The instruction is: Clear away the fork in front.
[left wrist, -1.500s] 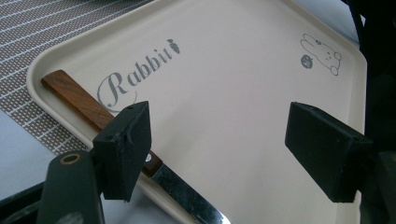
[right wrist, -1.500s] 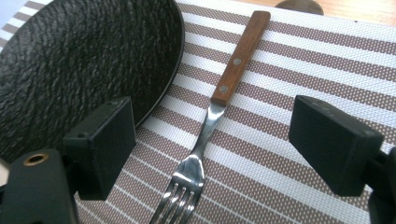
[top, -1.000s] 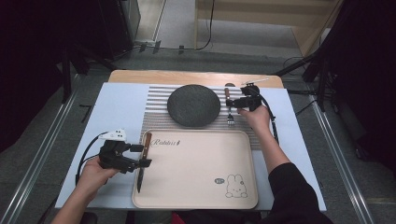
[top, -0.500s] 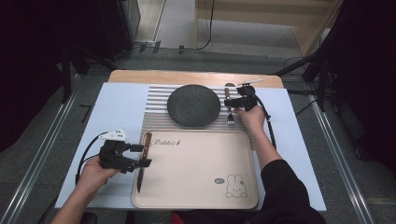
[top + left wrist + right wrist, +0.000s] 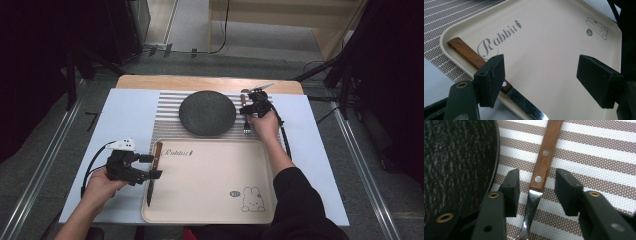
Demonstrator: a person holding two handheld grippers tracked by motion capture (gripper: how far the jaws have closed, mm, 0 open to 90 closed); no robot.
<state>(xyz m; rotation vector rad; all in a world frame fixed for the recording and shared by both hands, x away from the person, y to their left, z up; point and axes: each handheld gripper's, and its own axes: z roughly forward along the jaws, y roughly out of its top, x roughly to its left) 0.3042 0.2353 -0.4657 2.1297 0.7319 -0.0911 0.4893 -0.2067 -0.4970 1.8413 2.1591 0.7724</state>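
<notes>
A fork [image 5: 246,126] with a wooden handle [image 5: 545,152] lies on the striped placemat [image 5: 170,100], just right of the dark round plate [image 5: 207,112]. My right gripper [image 5: 253,107] reaches down over it. Its jaws have just been closing and now stand on either side of the handle's lower end [image 5: 539,180], with a small gap on each side. A knife [image 5: 152,170] with a wooden handle [image 5: 471,55] rests along the left rim of the cream tray [image 5: 215,175]. My left gripper [image 5: 154,166] hovers over it with jaws wide open [image 5: 544,72], the left pad above the handle.
The plate's rim [image 5: 496,157] lies close beside the right gripper's left jaw. The tray [image 5: 549,45], printed with a rabbit, sits in front of the placemat on a pale blue sheet [image 5: 125,110]. Metal rails run along both sides of the table.
The right gripper has shifted a little to the left and down over the fork, and its jaws have narrowed around the handle. The left gripper and the knife have stayed put.
</notes>
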